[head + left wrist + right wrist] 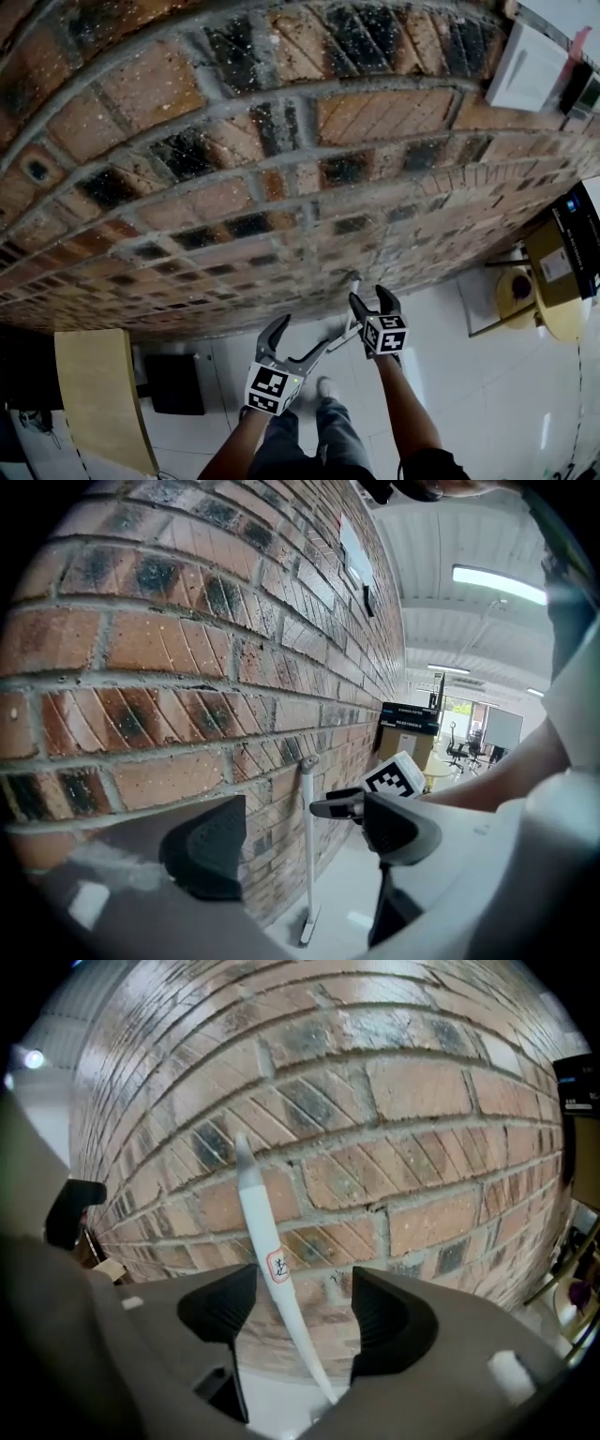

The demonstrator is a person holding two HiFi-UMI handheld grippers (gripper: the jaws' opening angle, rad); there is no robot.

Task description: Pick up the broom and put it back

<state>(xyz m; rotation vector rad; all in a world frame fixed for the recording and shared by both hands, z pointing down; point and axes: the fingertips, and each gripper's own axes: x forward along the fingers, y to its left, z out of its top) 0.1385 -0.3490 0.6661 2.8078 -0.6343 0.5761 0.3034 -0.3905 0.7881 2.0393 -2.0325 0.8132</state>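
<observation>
The broom's thin white handle (262,1232) leans upright against the brick wall (234,187), its top (354,278) touching the bricks. In the left gripper view the whole broom (308,855) stands with its head on the pale floor. My right gripper (300,1312) is open. The handle runs between its jaws with a gap on each side, so neither pad presses on it. In the head view the right gripper (373,302) sits just below the handle's top. My left gripper (298,343) is lower and to the left, open and empty (305,846).
A pale wooden panel (98,394) and a black box (173,382) stand by the wall at the left. A cardboard box (561,258) and a round yellowish table (516,291) are at the right. A white panel (525,66) hangs on the wall. My legs and a shoe (326,387) are below.
</observation>
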